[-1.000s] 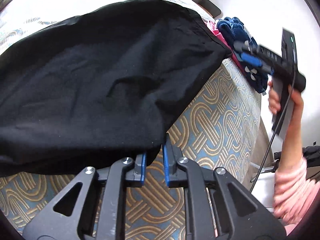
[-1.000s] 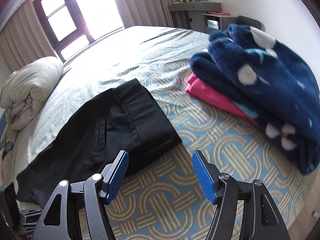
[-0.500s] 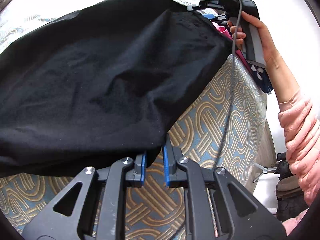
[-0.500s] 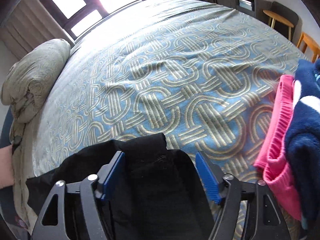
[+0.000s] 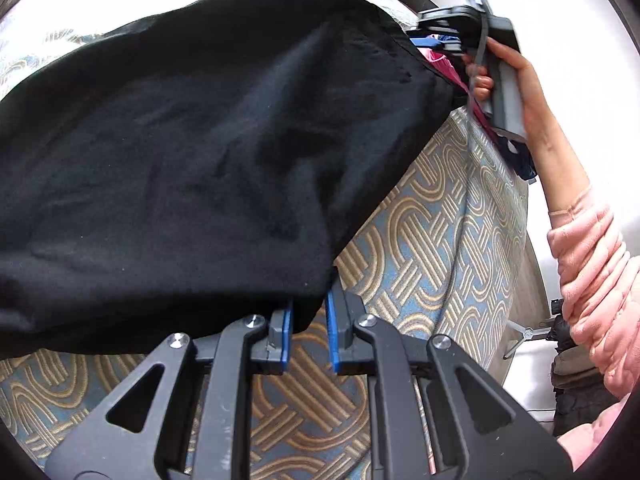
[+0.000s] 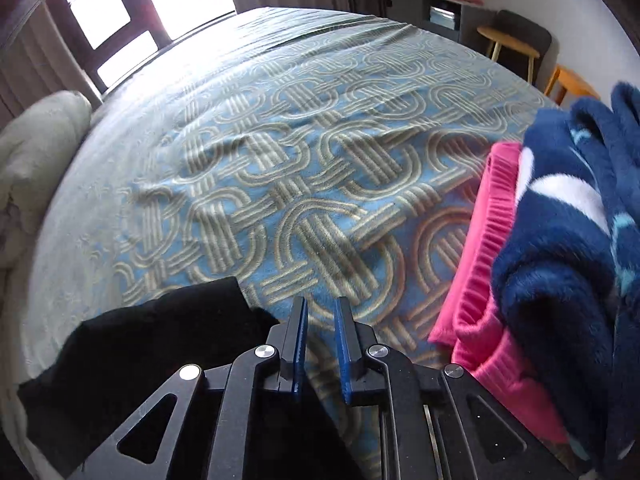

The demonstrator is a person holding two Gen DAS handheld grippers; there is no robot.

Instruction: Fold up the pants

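Note:
Black pants (image 5: 200, 140) lie spread over the patterned bedspread (image 5: 440, 220). At their near corner my left gripper (image 5: 308, 320) is shut on a fold of the black cloth. A hand holds my right gripper (image 5: 426, 42) at the far right corner of the pants. In the right wrist view the jaws of the right gripper (image 6: 320, 320) are closing to a narrow gap. The pants (image 6: 140, 340) lie left of and under its fingers. Only bedspread (image 6: 280, 160) shows in the gap.
A folded pink garment (image 6: 480, 280) under a navy spotted fleece (image 6: 568, 240) sits close to the right. A rolled pale duvet (image 6: 36, 152) lies at the far left. Chairs (image 6: 516, 44) stand beyond the bed. A pink-sleeved arm (image 5: 588, 260) reaches in along the bed's edge.
The right gripper swung from above the bed down to the pants' far corner and its jaws narrowed from wide apart to a slim gap. The left gripper kept still, holding the cloth.

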